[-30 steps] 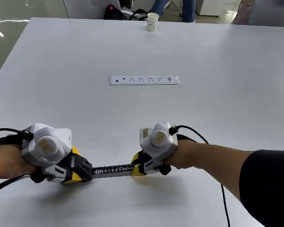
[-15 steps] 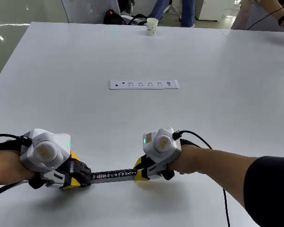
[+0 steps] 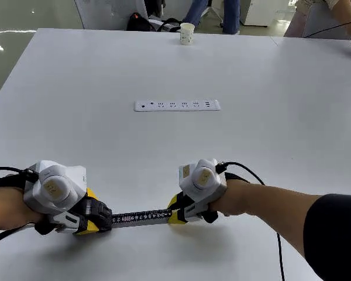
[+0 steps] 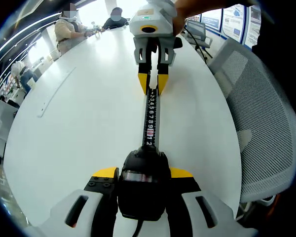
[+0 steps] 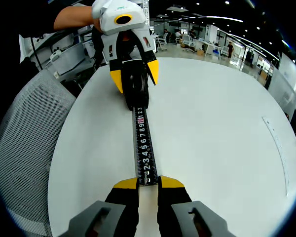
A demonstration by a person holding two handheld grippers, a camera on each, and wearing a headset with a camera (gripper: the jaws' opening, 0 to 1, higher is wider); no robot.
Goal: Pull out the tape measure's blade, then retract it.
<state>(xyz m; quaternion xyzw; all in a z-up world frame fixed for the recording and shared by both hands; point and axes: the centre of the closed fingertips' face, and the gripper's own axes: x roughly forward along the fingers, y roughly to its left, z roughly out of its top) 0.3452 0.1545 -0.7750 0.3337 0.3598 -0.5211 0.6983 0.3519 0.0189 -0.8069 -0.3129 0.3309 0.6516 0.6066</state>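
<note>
Head view, both hand-held grippers low at the near edge of the white desk. The left hand-held gripper was clamped on the tape measure's case, which sat on or just above the desk. The right hand-held gripper was pinched on the free end of the blade, which ran straight between the two. A power strip and a paper cup lay well apart from the work, farther up the desk.

Step in hand, as judged: the pull-out, with only a short run of blade drawn. The next move would call for parting the grippers along the blade's own line, keeping it flat and untwisted. The retraction would then call for a guided return of the end toward the case, not a free snap.

Left gripper view: the case seated between the two yellow pads of the left hand-held gripper, a seating that the gripper's body hid from the head view.

Right gripper view: the blade's end held between the tips of the right hand-held gripper, with the printed numerals on the blade legible past ten, too small to read from above
</note>
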